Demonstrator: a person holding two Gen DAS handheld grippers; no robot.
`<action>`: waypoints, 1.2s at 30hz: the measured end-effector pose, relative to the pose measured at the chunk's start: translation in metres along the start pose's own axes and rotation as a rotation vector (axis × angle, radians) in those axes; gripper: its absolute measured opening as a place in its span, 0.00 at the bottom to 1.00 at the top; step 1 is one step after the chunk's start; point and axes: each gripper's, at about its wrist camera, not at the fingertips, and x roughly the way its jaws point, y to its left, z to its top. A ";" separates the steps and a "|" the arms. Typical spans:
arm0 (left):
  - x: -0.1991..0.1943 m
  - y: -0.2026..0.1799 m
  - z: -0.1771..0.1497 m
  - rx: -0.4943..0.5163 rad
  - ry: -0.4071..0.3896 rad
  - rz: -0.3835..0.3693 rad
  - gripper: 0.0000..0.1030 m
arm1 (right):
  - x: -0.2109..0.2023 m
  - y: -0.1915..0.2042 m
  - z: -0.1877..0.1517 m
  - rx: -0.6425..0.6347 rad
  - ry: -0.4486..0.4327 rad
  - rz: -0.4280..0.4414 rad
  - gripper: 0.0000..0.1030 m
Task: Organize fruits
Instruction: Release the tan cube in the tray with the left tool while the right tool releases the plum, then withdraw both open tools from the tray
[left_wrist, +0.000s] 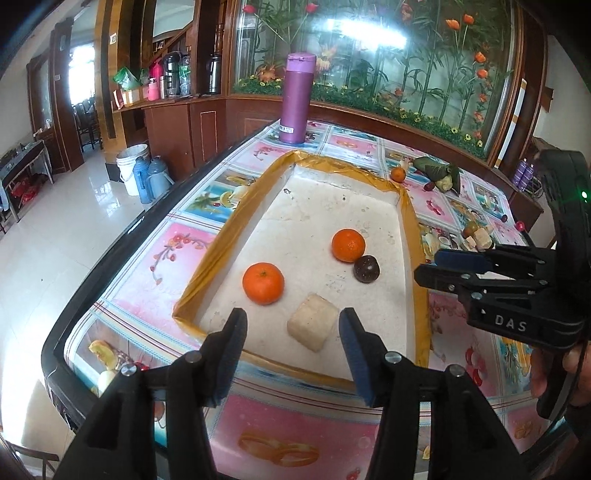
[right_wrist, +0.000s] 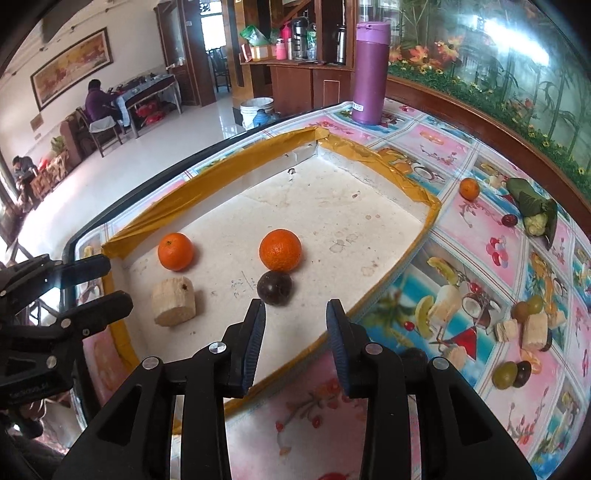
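Note:
A white foam tray (left_wrist: 325, 206) (right_wrist: 332, 206) with yellow-taped rim lies on the table. In it lie two oranges (left_wrist: 263, 283) (left_wrist: 348, 245) (right_wrist: 176, 251) (right_wrist: 280, 249), a dark purple fruit (left_wrist: 366, 268) (right_wrist: 274, 288) and a pale cut chunk (left_wrist: 312, 326) (right_wrist: 174, 302). My left gripper (left_wrist: 291, 325) is open and empty, just before the chunk at the tray's near rim. My right gripper (right_wrist: 295, 314) is open and empty, just short of the purple fruit; it also shows in the left wrist view (left_wrist: 428, 265).
A purple flask (left_wrist: 295, 98) (right_wrist: 369, 72) stands beyond the tray. On the patterned tablecloth right of the tray lie a small orange (right_wrist: 469, 189), a leaf-wrapped bundle (right_wrist: 533, 210), a dark red fruit (right_wrist: 509, 220) and a cluster of green and dark fruits and pale chunks (right_wrist: 528, 332). The table edge runs along the left.

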 end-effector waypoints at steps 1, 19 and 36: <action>-0.001 -0.002 0.001 0.000 -0.005 0.002 0.59 | -0.005 -0.001 -0.004 0.009 -0.003 -0.003 0.34; 0.003 -0.102 0.001 0.145 0.003 -0.103 0.83 | -0.079 -0.079 -0.091 0.260 -0.045 -0.143 0.55; 0.018 -0.172 -0.013 0.240 0.077 -0.148 0.86 | -0.073 -0.175 -0.104 0.365 -0.067 -0.169 0.60</action>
